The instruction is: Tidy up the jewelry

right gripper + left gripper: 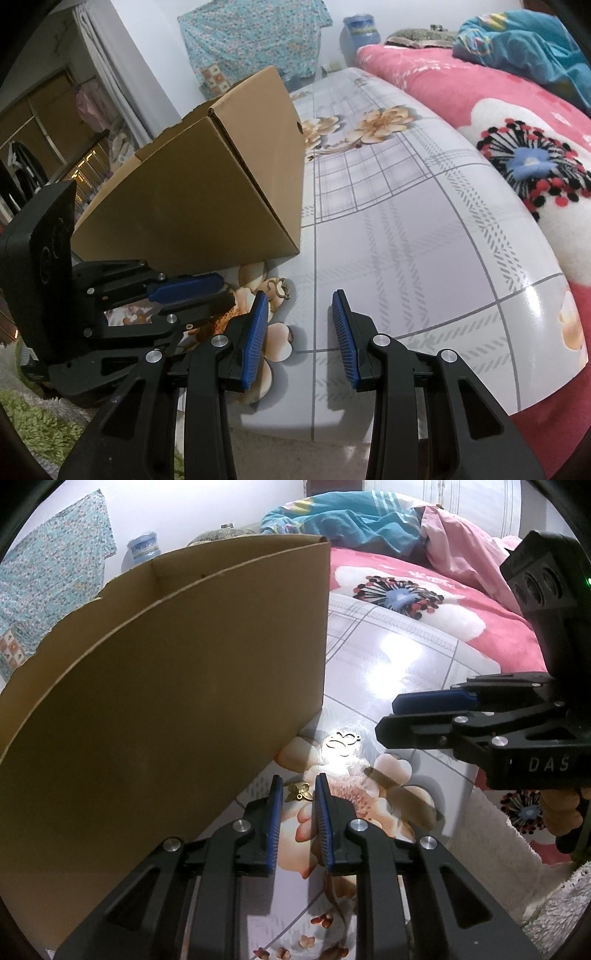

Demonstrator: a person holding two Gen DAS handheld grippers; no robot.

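While the left gripper [298, 794] is angling down at the desk [424, 229], its fingers [275, 805] are standing narrowly apart on either side of a small gold charm [300, 792], which is lying flat on the floral covering just beside the bottom corner of the cardboard box [166, 686]; whether the pads are actually pressing on the charm I cannot tell from the left wrist view, so the pickup is looking begun, not finished. At about 1 o'clock from that charm, a second, paler openwork pendant [341, 743] is sitting in a glare patch, untouched; the right wrist view is showing it as a curled gold piece [277, 287] at roughly 11 o'clock from the right gripper [300, 325]. That gripper is hovering with its fingers [258, 328] spread and nothing between them, near the pendant but clear of it. The box's inside is hidden from both views, so anything already sorted is not showing. My reading: the task is sitting early, with two loose pieces on the desk, one being worked, one waiting. The bed [480, 96] with its pink blanket is lying beyond, at 2 o'clock, playing no part.
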